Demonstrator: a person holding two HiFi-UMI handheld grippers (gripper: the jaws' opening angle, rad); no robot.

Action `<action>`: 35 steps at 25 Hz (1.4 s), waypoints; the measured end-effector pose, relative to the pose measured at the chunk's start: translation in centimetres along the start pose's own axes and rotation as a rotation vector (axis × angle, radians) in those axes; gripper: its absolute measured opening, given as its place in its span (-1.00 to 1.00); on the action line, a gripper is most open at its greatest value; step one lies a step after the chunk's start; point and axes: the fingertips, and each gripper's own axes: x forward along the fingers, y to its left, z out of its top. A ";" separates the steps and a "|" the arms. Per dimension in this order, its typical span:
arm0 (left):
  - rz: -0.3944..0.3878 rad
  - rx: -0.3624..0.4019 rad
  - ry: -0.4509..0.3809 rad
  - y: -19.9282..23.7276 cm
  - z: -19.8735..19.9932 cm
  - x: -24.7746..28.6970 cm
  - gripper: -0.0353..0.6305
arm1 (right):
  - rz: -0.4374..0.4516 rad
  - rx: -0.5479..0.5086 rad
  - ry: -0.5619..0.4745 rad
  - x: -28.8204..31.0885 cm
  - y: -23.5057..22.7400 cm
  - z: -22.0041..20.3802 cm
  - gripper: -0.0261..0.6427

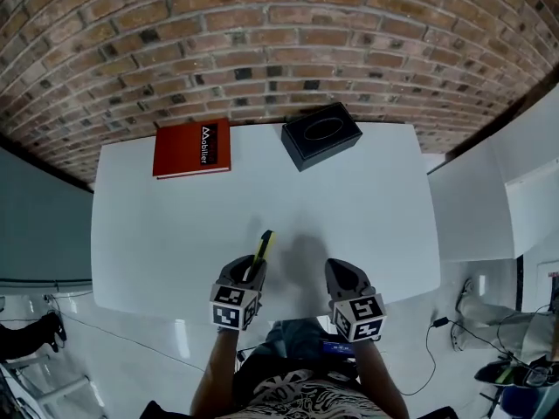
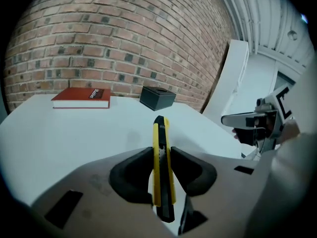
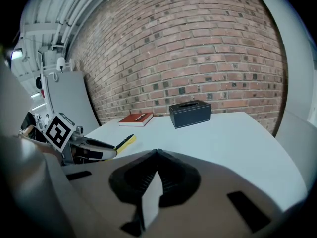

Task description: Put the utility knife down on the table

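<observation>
A yellow and black utility knife (image 2: 160,160) stands on edge between the pads of my left gripper (image 2: 161,170), which is shut on it. Its tip sticks out forward over the white table (image 1: 175,234), seen in the head view as the knife (image 1: 263,246) ahead of the left gripper (image 1: 248,275) near the table's front edge. From the right gripper view the knife (image 3: 124,143) pokes out of the left gripper at the left. My right gripper (image 3: 157,167) is shut with nothing in it, and the right gripper (image 1: 342,279) hovers beside the left one.
A red book (image 1: 193,147) lies at the table's back left and a black tissue box (image 1: 320,134) at the back middle, both against the brick wall. White panels (image 1: 476,208) stand to the right of the table. The person's legs are below the front edge.
</observation>
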 end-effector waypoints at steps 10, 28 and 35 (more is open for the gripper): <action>0.022 0.082 0.146 0.4 -2.5 3.1 -0.54 | 0.004 0.021 0.036 1.4 -1.4 -0.9 -0.92; 0.015 0.139 0.247 0.9 -4.9 5.2 -0.54 | 0.026 0.034 0.085 3.7 -2.2 -1.4 -0.92; 0.017 0.141 0.248 0.7 -4.9 5.2 -0.54 | 0.028 0.030 0.086 3.5 -1.8 -1.3 -0.92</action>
